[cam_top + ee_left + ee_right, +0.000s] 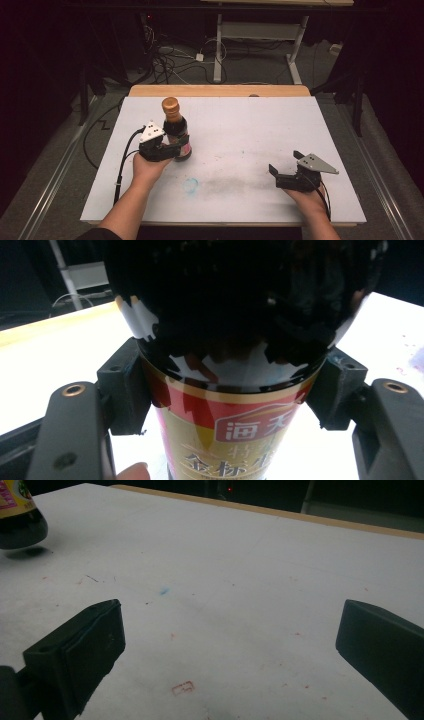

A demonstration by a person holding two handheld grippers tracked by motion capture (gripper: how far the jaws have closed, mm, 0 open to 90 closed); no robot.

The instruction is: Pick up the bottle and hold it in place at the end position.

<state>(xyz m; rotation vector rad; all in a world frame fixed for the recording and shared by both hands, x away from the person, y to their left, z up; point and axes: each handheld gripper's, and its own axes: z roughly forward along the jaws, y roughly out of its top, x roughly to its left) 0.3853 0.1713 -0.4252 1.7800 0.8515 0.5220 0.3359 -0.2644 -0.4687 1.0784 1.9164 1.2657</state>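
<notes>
A dark sauce bottle (176,131) with a gold cap and a red-and-gold label is held upright over the left part of the white board (250,125). My left gripper (176,148) is shut on its body, and in the left gripper view both pads press the sides of the bottle (232,390). In the right gripper view the base of the bottle (20,522) hangs just above its shadow. My right gripper (285,165) rests near the front right of the board, jaws wide apart (230,655) with nothing between them.
A faint blue smudge (190,185) marks the board near the front middle. A wooden strip (220,90) borders the far edge. Beyond it stand white desk legs (218,50) and loose cables on the floor. Dark metal rails flank both sides.
</notes>
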